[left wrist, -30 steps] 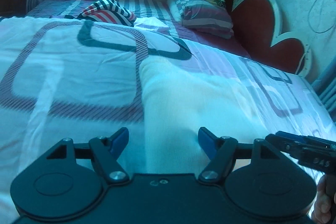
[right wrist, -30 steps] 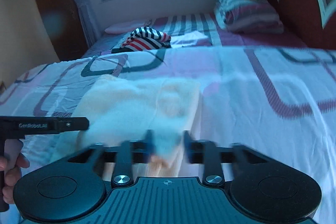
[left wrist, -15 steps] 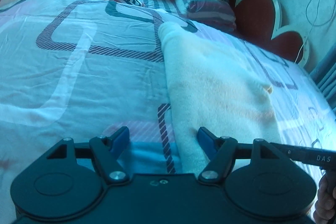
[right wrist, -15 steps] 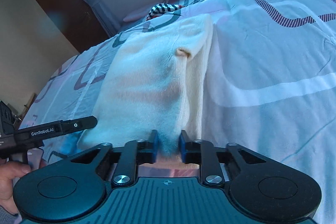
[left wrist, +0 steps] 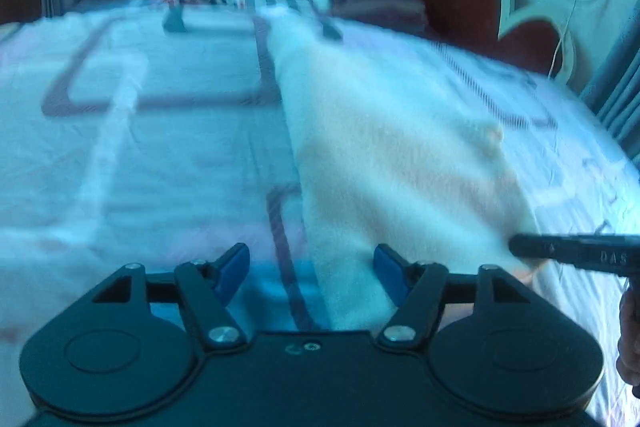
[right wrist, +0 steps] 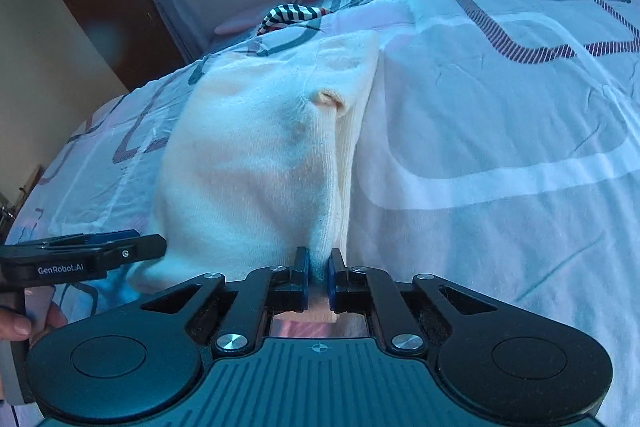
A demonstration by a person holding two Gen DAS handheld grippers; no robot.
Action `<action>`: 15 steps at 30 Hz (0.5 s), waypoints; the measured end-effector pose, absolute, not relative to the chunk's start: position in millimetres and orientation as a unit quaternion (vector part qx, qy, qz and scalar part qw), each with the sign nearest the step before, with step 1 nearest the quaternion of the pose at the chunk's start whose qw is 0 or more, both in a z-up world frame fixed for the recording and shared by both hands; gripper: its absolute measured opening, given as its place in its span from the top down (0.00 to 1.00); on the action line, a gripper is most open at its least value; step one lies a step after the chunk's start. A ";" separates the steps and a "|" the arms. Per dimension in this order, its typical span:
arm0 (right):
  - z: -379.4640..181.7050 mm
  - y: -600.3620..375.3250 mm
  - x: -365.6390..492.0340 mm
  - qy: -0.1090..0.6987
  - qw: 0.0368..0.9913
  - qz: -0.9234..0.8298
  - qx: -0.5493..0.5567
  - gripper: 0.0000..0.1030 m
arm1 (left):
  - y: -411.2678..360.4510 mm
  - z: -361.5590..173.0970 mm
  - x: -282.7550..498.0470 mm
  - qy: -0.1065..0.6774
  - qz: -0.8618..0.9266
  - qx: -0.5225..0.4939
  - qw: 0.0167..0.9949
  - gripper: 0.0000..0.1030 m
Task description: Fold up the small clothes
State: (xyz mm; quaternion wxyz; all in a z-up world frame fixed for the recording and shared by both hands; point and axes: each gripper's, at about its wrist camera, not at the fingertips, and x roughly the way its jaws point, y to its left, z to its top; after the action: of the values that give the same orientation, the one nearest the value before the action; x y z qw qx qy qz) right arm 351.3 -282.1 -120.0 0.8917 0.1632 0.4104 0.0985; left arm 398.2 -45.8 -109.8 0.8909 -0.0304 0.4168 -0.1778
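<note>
Right wrist view: right gripper [right wrist: 318,273] just pinched shut on the cream knit garment's [right wrist: 256,163] near corner on the bedspread [right wrist: 500,131]; left gripper [left wrist: 308,267] still gaping, slowly narrowing around the other corner; fold's nearly ready to lift.

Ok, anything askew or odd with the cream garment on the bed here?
One small thing: a little puckered loop of fabric sticks up along the cream garment's right folded edge, so that fold isn't flat. Otherwise it lies smooth on the bedspread.
</note>
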 end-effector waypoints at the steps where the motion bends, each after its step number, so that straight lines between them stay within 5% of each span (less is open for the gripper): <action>1: -111.3 -283.8 348.7 0.387 0.905 0.081 0.153 0.76 | -40.5 -102.4 402.3 0.398 -0.175 -0.036 0.900 0.36; 11: -108.1 -243.6 419.7 0.348 0.931 0.102 0.041 0.81 | -55.7 -106.5 477.5 0.410 -0.172 -0.054 0.894 0.35; 15: -135.0 -262.4 434.0 0.376 0.920 0.074 0.076 0.88 | -59.2 -129.0 483.9 0.437 -0.177 -0.061 0.880 0.21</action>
State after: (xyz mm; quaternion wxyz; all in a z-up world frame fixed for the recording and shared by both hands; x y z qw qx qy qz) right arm 434.0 -262.4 -135.0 0.9205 0.0758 0.3762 0.0738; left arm 483.9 -59.2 -129.0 0.8799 -0.0609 0.4368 -0.1770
